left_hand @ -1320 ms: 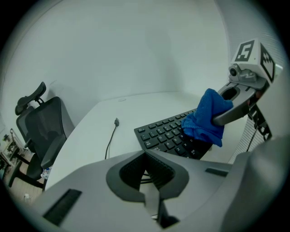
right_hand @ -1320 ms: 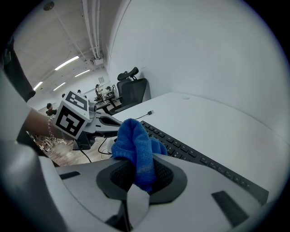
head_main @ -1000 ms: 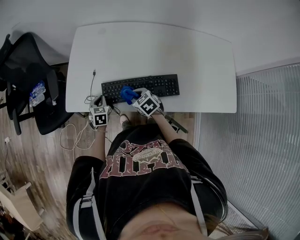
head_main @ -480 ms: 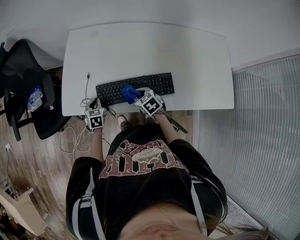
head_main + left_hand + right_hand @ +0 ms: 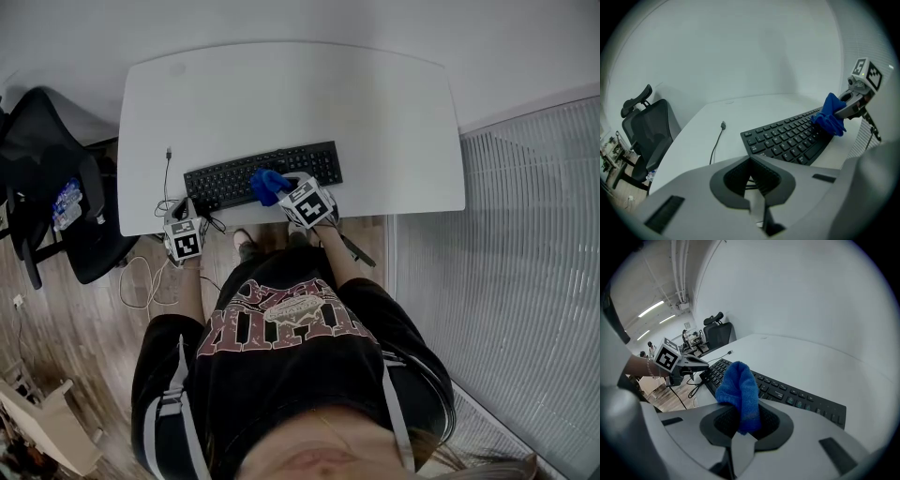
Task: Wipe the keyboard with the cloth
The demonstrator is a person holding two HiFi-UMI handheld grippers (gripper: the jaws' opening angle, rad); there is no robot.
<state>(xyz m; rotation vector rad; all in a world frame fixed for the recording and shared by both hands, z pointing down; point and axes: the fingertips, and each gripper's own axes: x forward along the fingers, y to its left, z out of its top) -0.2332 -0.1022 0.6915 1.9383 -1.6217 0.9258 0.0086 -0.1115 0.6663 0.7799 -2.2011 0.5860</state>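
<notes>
Clamping a bunched blue cloth [image 5: 738, 390], the right gripper [image 5: 743, 420] has its fingers closed on the lower fold, and the free end stands up past the tips. From the head view the cloth sits on the black keyboard [image 5: 262, 174] about midway along its near rows, pressed to the keys. The keyboard lies slightly askew, close to the near edge of the white surface [image 5: 375, 112] and left of centre. Only a thin strip of surface shows between it and that edge. Beyond the keyboard, and out to the right end, the surface is wide and bare.

The left gripper [image 5: 751, 180] has its fingers shut together with nothing between them. It hangs at the near left corner, just off the edge and well apart from the cloth. A thin cable [image 5: 717, 140] runs across the surface left of the keyboard and drops over the near edge beside this gripper. A black office chair [image 5: 56, 187] stands past the left end.
</notes>
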